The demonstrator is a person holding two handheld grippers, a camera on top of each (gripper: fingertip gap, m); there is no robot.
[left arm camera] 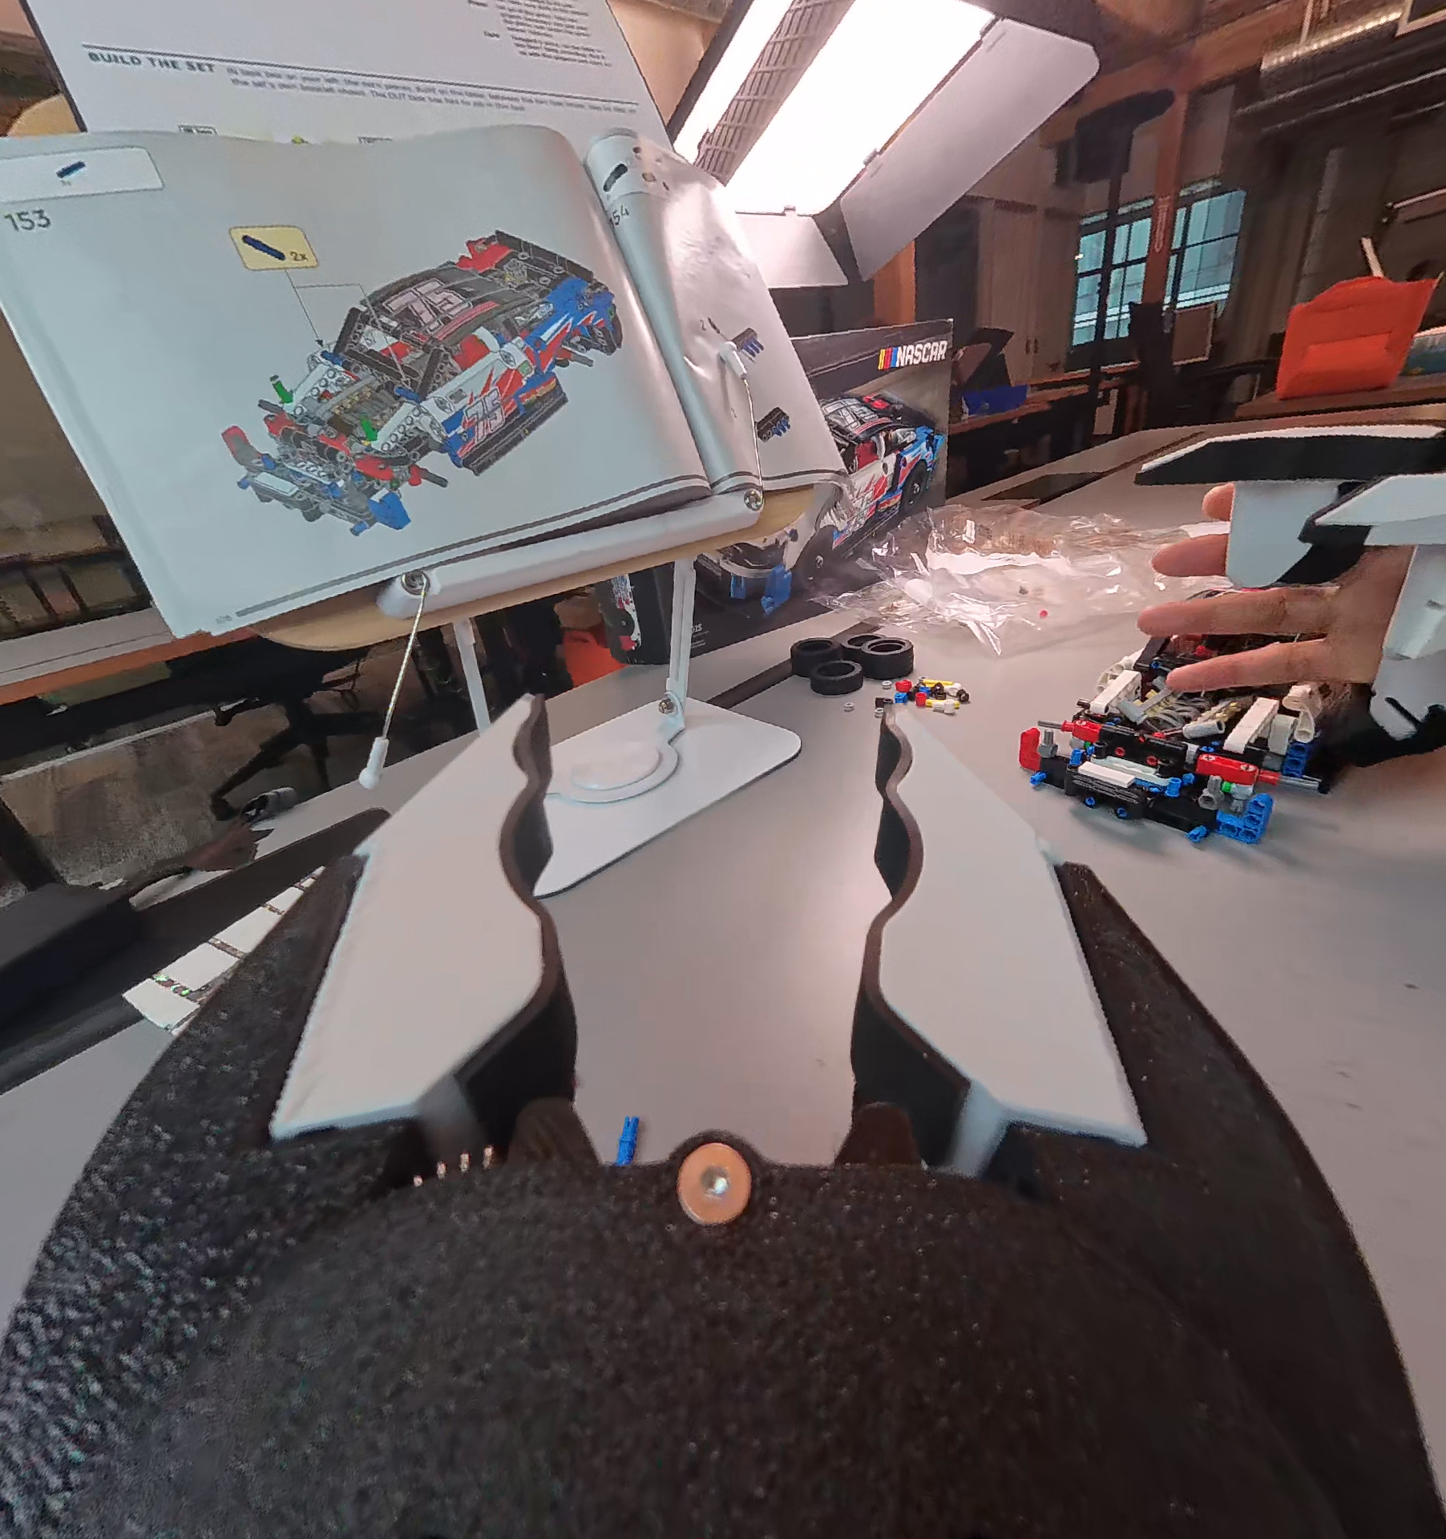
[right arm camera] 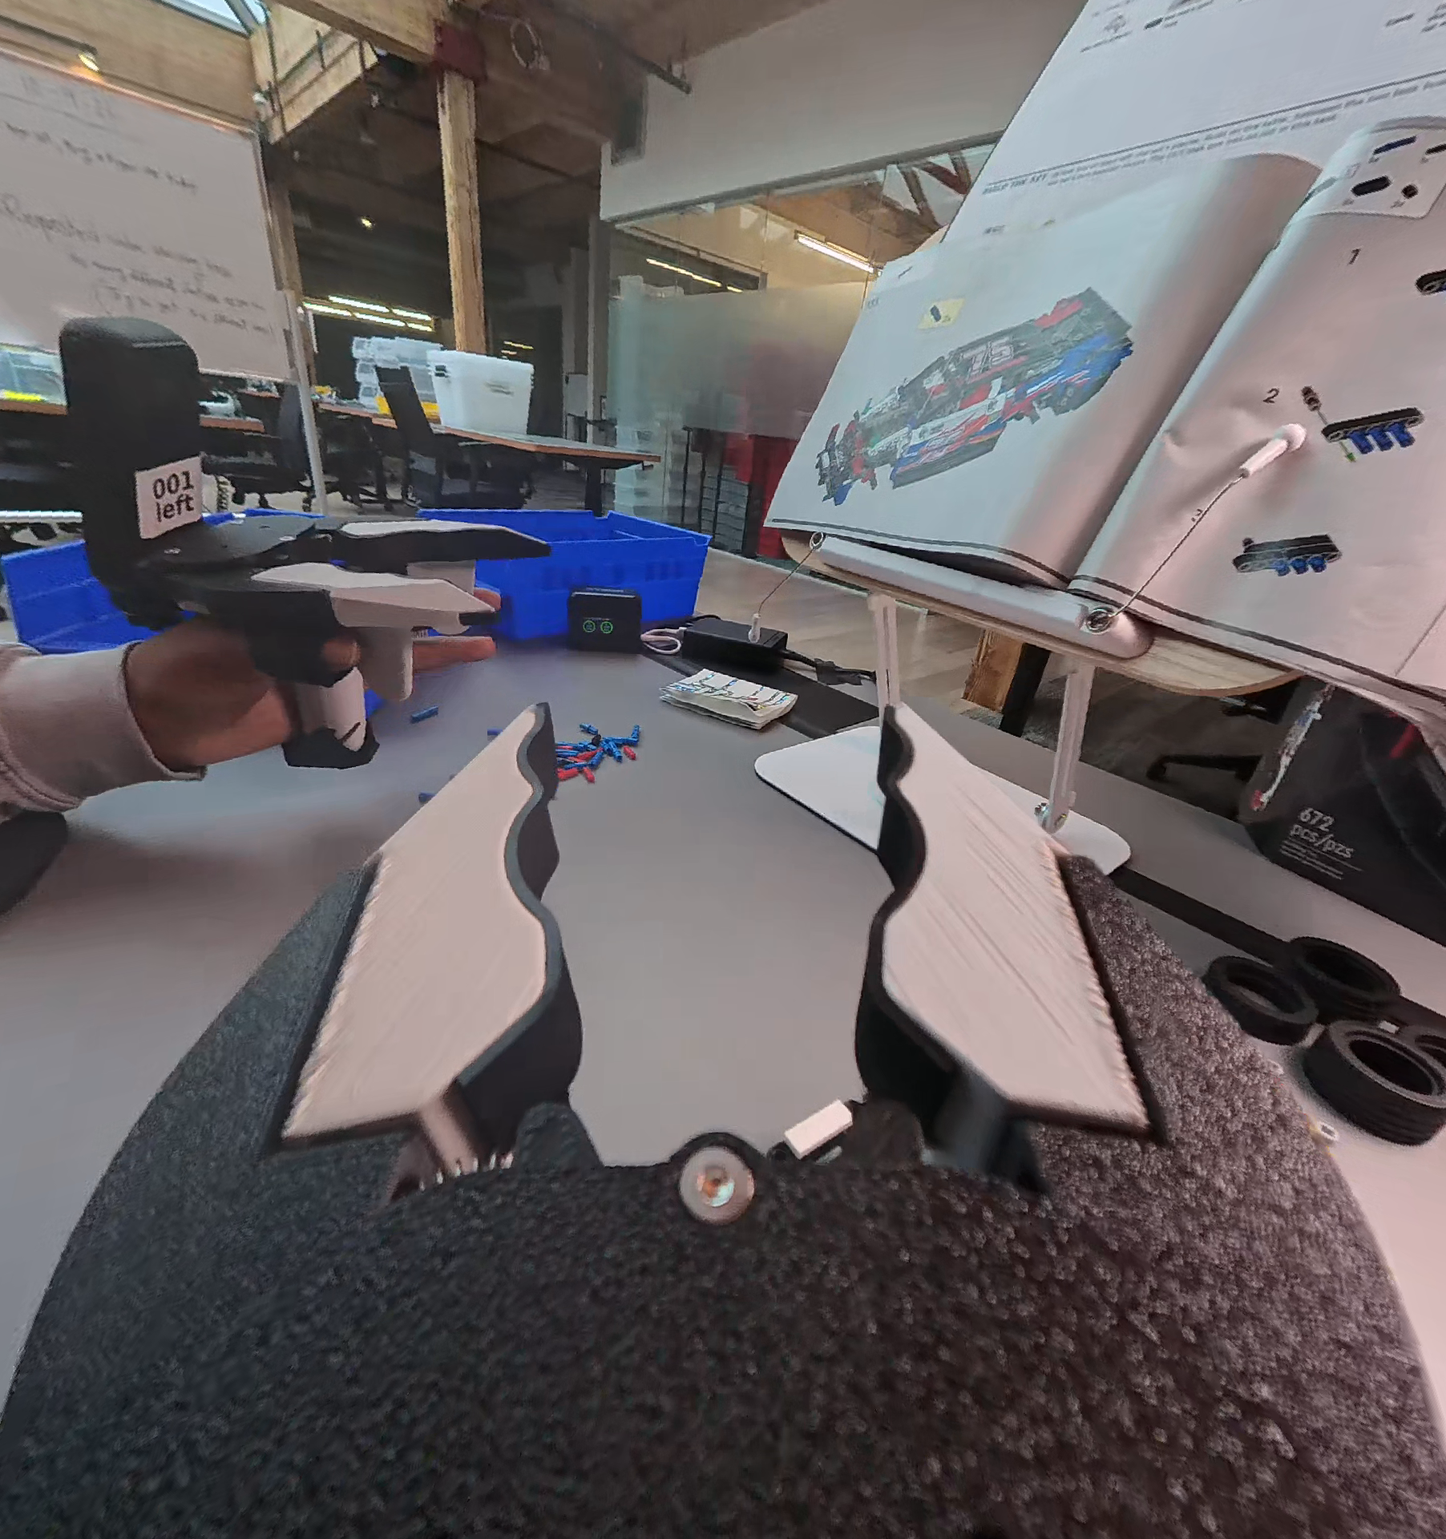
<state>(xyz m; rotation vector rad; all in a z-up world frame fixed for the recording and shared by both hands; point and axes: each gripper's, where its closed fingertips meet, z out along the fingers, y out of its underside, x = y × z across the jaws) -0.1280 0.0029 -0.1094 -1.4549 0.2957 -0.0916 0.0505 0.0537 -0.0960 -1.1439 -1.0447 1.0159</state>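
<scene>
My left gripper [left arm camera: 711,724] is open and empty above the grey table [left arm camera: 703,983], facing the white base of a book stand [left arm camera: 670,766]. An open instruction booklet [left arm camera: 353,350] rests on the stand. A small blue pin [left arm camera: 626,1139] lies on the table near the gripper's base. A half-built brick car [left arm camera: 1169,749] sits at the right, with a hand [left arm camera: 1253,633] and the right gripper [left arm camera: 1369,533] over it. My right gripper [right arm camera: 715,720] is open and empty above the table. The left gripper [right arm camera: 453,583] shows at its left, held by a hand. A pile of blue and red pins [right arm camera: 595,748] lies ahead.
Several black tyres [left arm camera: 853,662] and small loose parts [left arm camera: 928,693] lie behind the stand's base. A clear plastic bag [left arm camera: 1003,566] and the set's box [left arm camera: 861,466] stand farther back. Blue bins [right arm camera: 611,558], a black charger [right arm camera: 732,640] and a sticker sheet [right arm camera: 728,698] show in the right wrist view.
</scene>
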